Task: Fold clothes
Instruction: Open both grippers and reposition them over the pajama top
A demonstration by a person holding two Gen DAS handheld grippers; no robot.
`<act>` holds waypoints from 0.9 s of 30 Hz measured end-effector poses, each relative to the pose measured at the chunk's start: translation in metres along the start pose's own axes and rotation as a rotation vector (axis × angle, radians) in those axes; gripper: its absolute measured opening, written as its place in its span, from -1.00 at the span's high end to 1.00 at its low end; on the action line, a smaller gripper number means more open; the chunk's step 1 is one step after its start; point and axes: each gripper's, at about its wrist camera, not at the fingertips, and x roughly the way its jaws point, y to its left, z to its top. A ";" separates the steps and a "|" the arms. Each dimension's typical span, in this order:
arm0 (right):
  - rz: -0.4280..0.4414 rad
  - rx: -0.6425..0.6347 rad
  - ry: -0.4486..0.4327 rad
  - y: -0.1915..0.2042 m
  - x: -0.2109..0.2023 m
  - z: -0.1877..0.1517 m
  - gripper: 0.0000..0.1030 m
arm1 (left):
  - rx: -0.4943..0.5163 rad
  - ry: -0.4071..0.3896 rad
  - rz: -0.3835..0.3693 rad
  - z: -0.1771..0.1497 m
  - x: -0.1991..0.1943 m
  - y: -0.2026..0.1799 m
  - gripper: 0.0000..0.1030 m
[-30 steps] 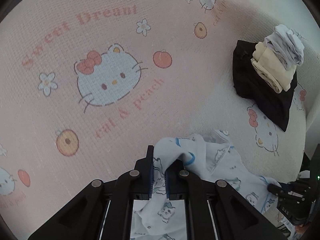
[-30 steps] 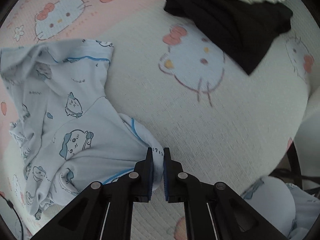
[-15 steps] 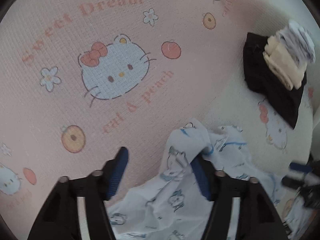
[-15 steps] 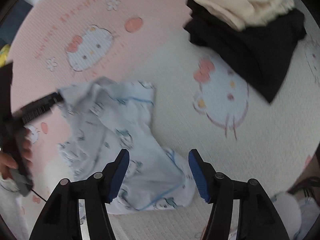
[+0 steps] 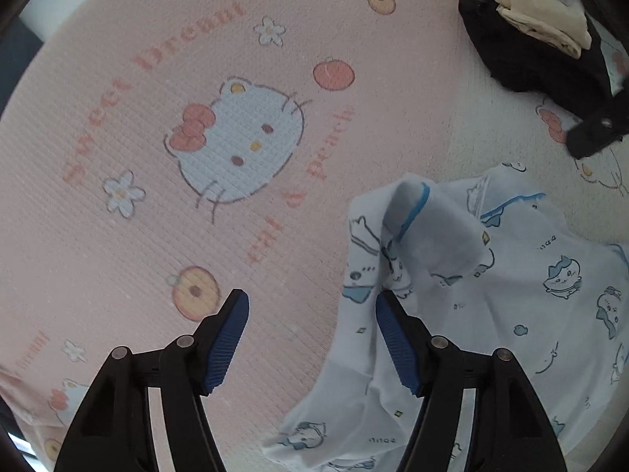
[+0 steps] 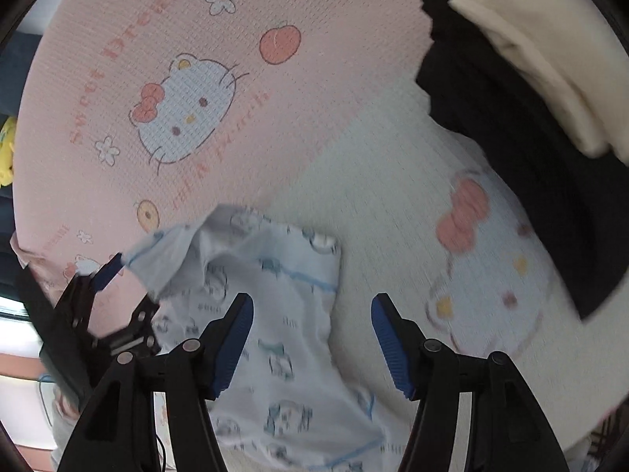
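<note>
Bedding comes first: a pink and cream waffle-textured blanket point(image 5: 220, 90) printed with cartoon cat faces, peaches, flowers and lettering fills both views. Next in size, a crumpled pale blue garment with small cartoon animal prints and blue piping point(image 5: 491, 295) lies on the blanket, straddling the line where pink meets cream, with one flap point(image 5: 428, 224) standing up in a fold. At the far right edge sits a folded black garment point(image 5: 546, 59) with a folded cream garment point(image 5: 538, 19) stacked on top, well apart from the blue one. The left gripper point(image 5: 312, 334) has its blue-padded fingers spread wide and grips nothing; its right finger point(image 5: 397, 344) overlaps the blue garment's edge. The right gripper point(image 6: 312, 338) is likewise spread wide and empty above the blue garment, in a blurred view.
</note>
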 end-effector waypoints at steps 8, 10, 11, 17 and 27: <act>-0.024 -0.038 0.003 -0.002 0.033 0.001 -0.20 | 0.294 -0.122 0.038 -0.003 -0.026 -0.028 -0.26; -0.050 -0.073 0.013 0.002 0.041 0.001 -0.20 | 0.438 -0.162 0.070 -0.012 -0.026 -0.045 -0.26; -0.063 -0.091 0.018 0.004 0.044 0.000 -0.20 | 0.502 -0.172 0.087 -0.015 -0.024 -0.052 -0.26; -0.080 -0.111 0.018 0.007 0.046 -0.003 -0.20 | 0.727 -0.207 0.153 -0.022 -0.009 -0.077 -0.26; -0.026 -0.119 -0.002 0.011 0.049 0.000 -0.20 | 0.824 -0.207 0.180 -0.017 0.027 -0.098 -0.26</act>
